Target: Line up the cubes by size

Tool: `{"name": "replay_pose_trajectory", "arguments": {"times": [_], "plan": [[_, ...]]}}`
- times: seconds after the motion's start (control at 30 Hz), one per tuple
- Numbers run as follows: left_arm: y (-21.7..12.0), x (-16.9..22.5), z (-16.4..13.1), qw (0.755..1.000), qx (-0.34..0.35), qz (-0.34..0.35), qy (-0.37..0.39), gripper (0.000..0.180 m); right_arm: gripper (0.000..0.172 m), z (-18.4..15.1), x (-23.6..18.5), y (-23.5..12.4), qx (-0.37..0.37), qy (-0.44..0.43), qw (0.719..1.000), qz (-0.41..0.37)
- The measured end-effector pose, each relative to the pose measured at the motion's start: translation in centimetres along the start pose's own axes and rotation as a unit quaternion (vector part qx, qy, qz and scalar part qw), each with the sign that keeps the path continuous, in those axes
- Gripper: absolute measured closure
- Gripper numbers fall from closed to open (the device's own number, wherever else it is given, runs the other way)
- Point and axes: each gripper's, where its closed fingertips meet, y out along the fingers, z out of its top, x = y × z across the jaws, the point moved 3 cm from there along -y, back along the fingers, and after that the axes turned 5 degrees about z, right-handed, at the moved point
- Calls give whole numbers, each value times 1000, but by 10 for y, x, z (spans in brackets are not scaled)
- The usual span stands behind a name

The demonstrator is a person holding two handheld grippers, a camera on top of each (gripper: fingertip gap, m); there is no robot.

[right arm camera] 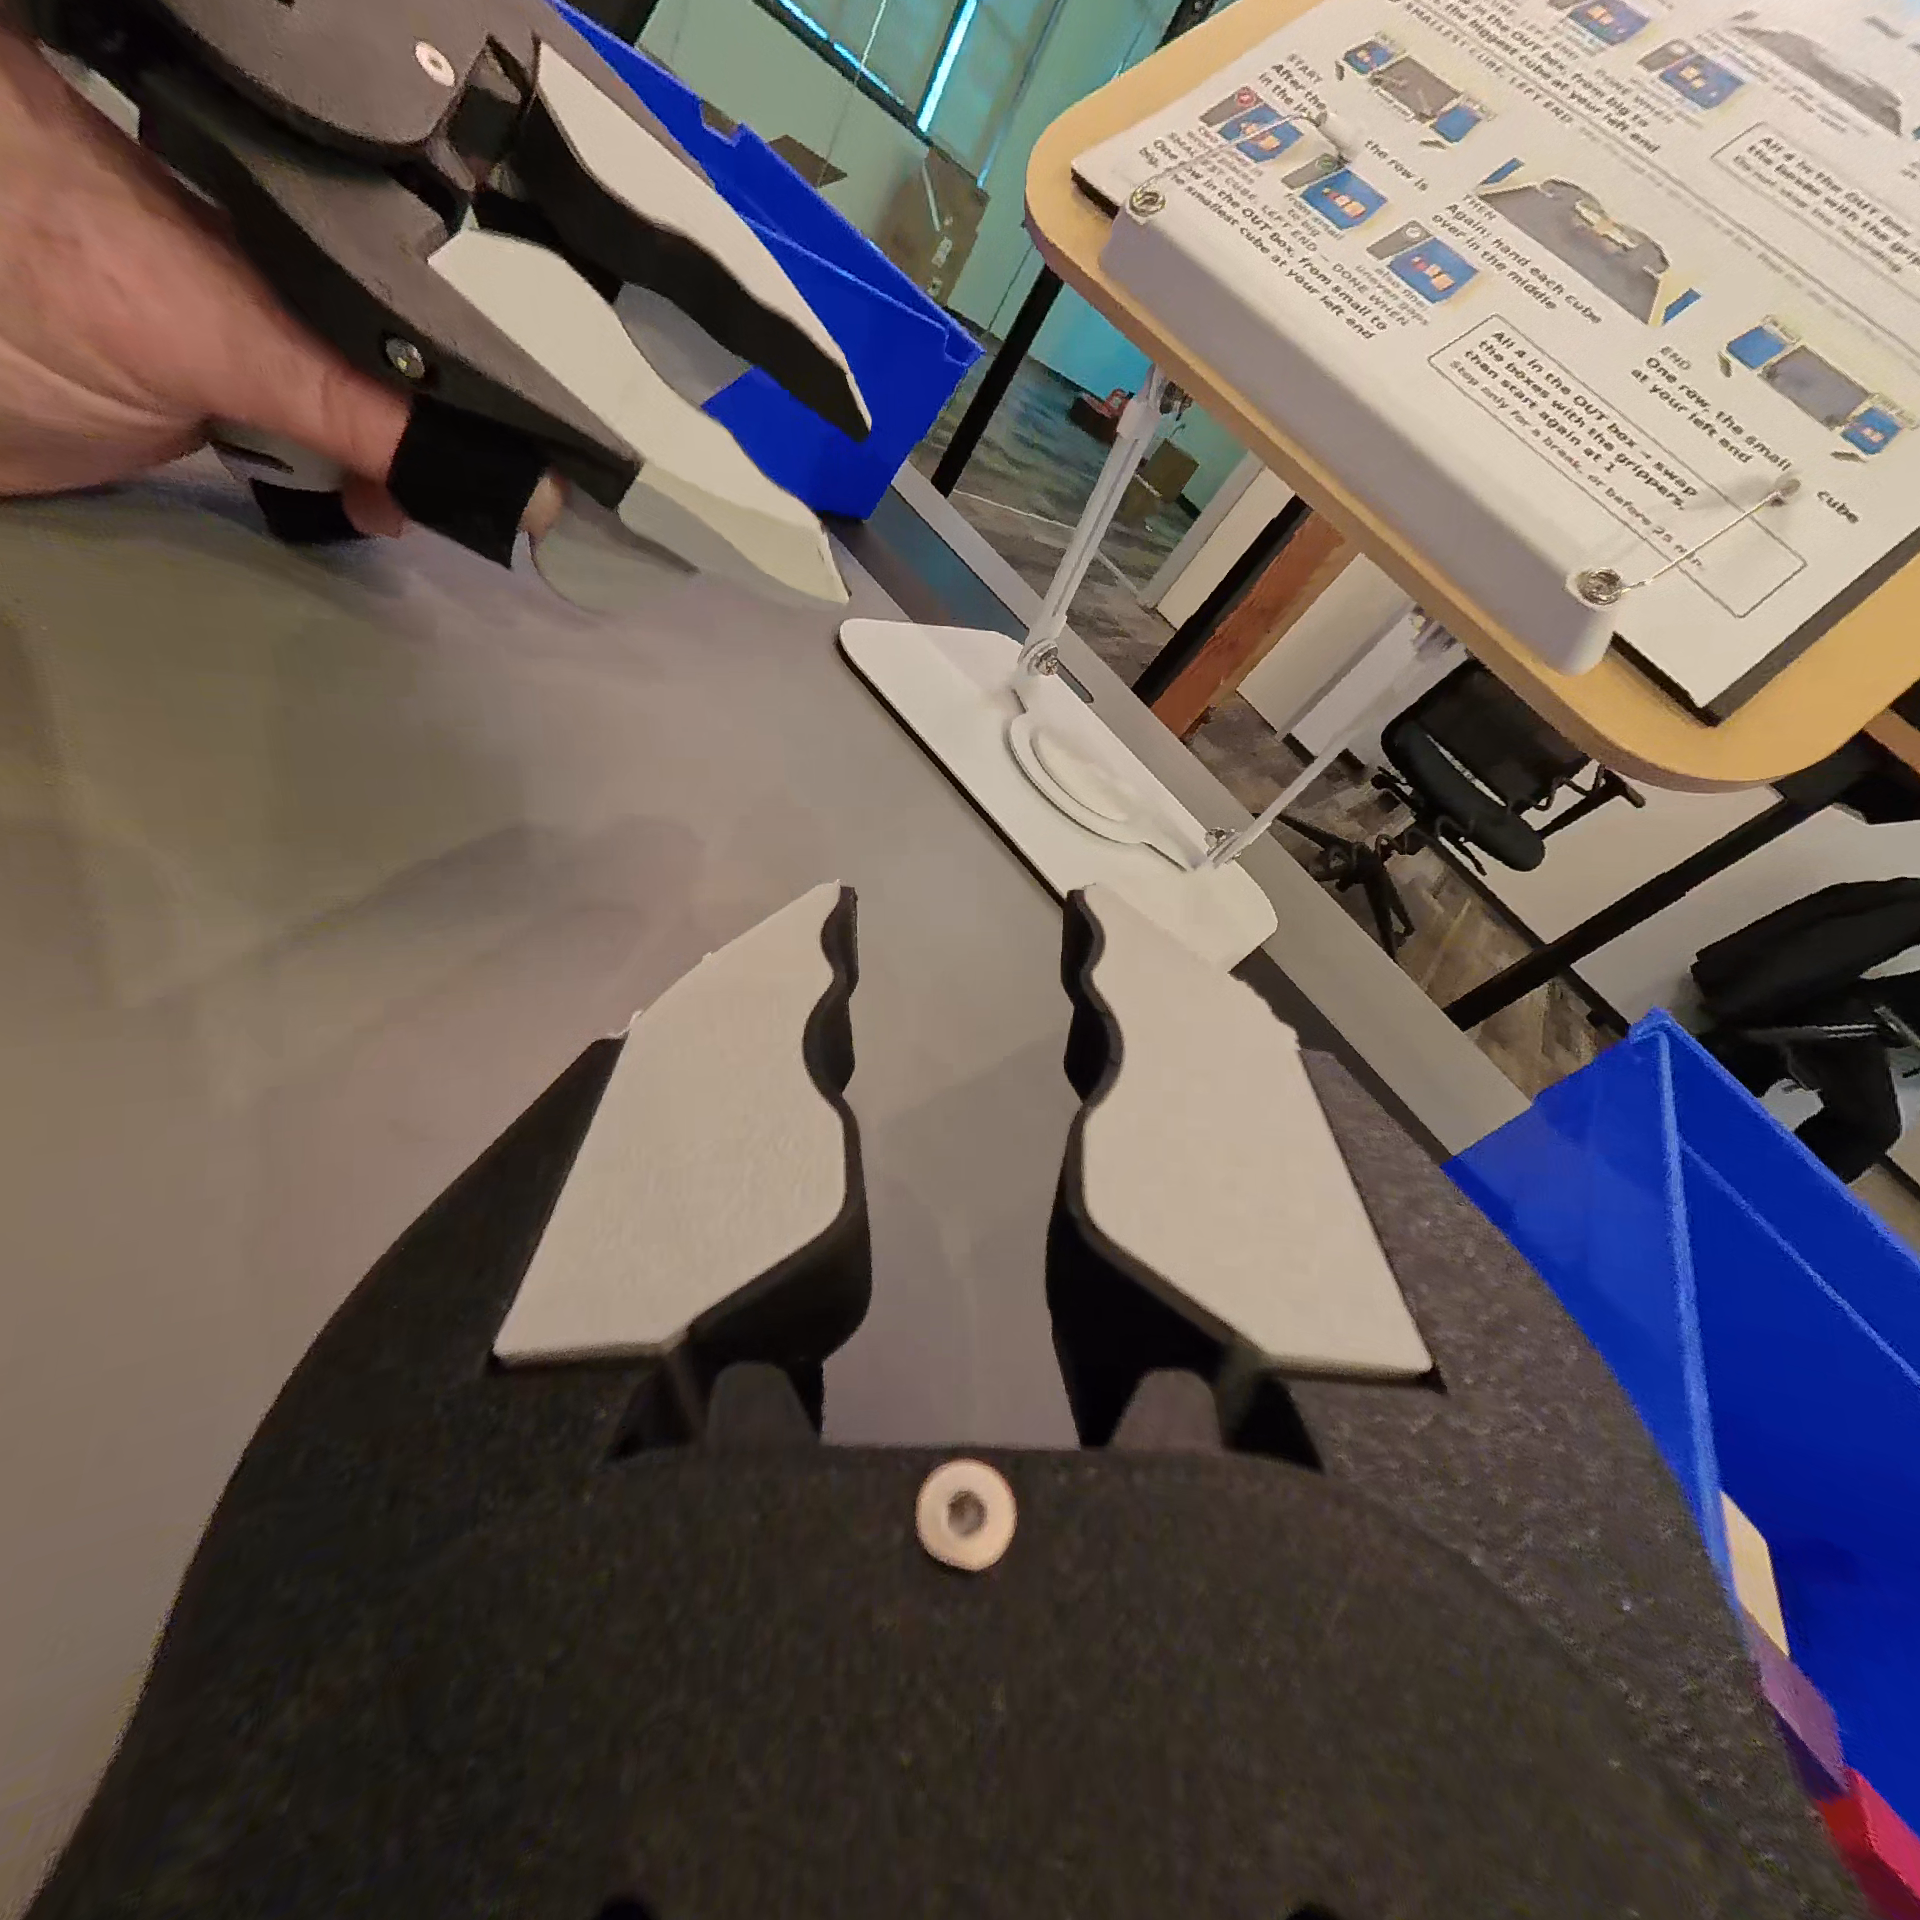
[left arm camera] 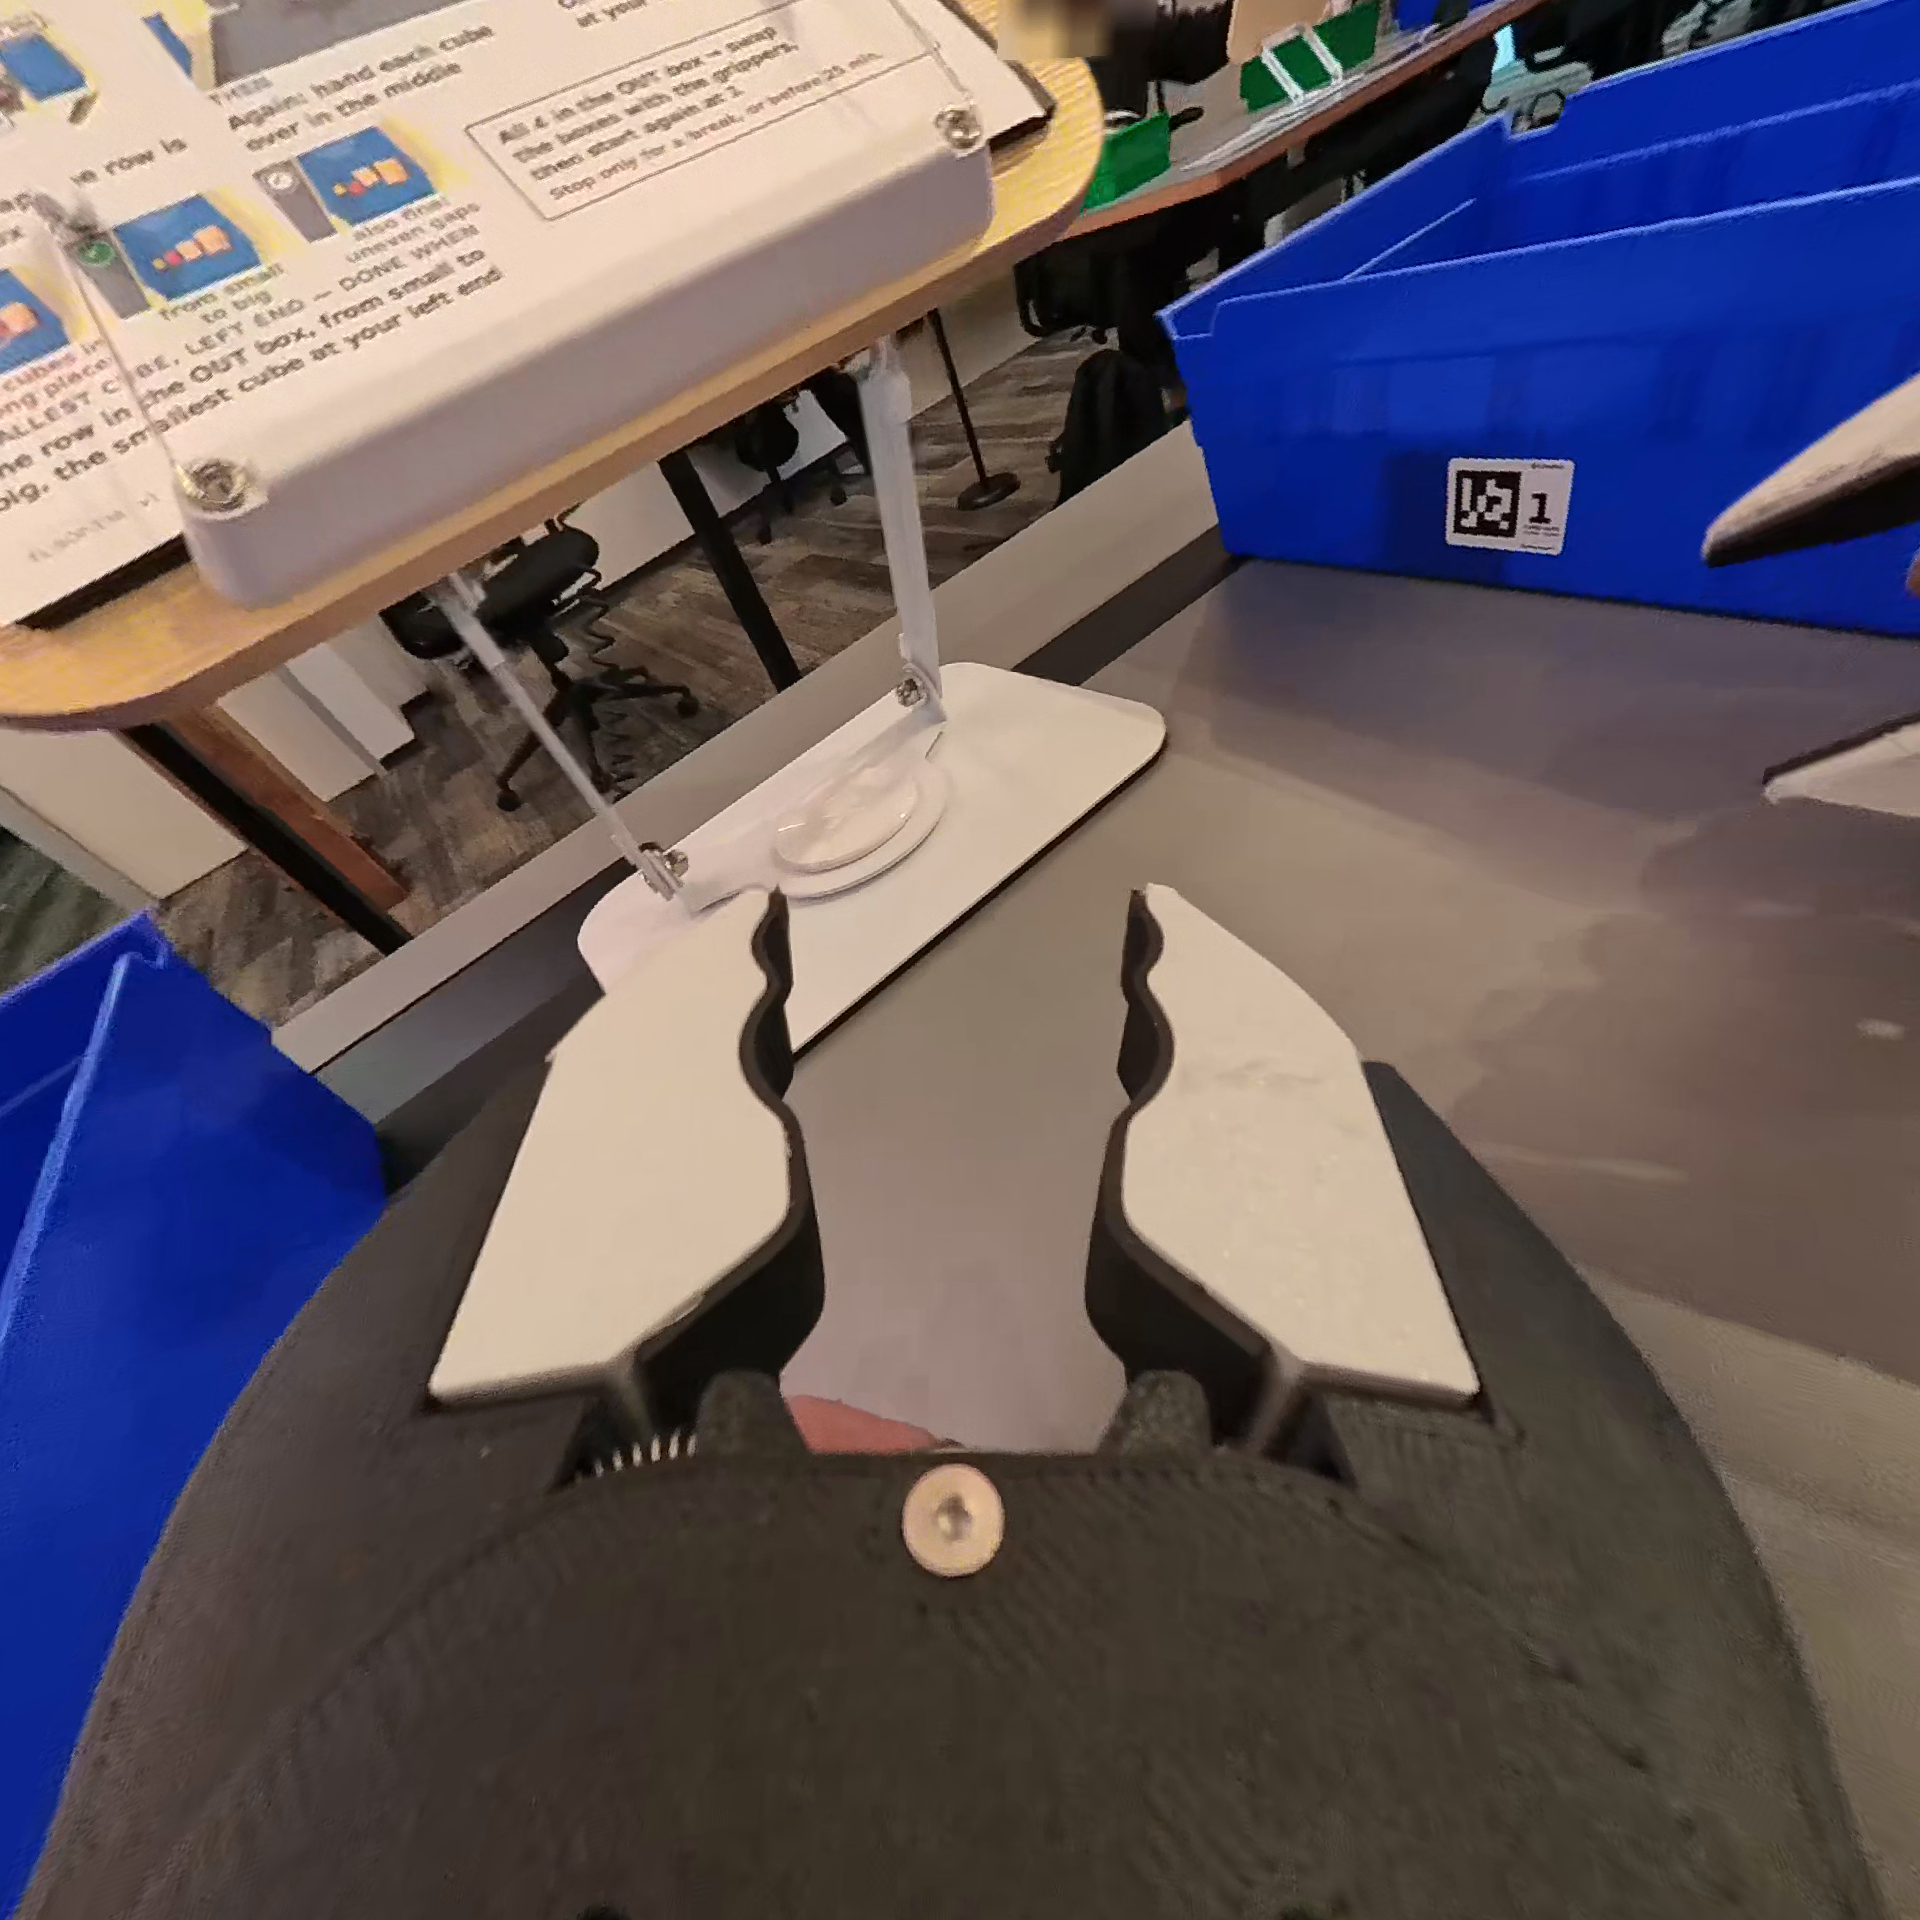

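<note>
Left gripper (left arm camera: 956,914) and right gripper (right arm camera: 961,904): both spread, bare. Cubes (right arm camera: 1808,1714) beside right gripper, cropped, blurred.

The left gripper (left arm camera: 956,925) hangs with its jaws spread wide and nothing between the pads. The right gripper (right arm camera: 961,914) is parted less widely, its grasp also bare. A hand (right arm camera: 135,312) grips the left gripper's handle, at far left in the right wrist view.

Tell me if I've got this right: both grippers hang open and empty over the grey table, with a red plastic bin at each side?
Nearly: the bins are blue, not red, as both wrist views show. The left gripper and right gripper do hang open and empty over the grey table.
</note>
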Motion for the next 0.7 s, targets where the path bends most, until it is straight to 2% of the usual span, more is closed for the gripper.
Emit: {"name": "replay_pose_trajectory", "arguments": {"times": [0.13, 0.7], "plan": [[2, 6, 0, 1000, -3, -4, 24, 121, 135, 0, -3, -1, 4, -12, 1000, 7], [4, 12, -2, 999, -7, -28, 40, 131, 135, -1, -14, 3, -7, -49, 998, 25]]}}
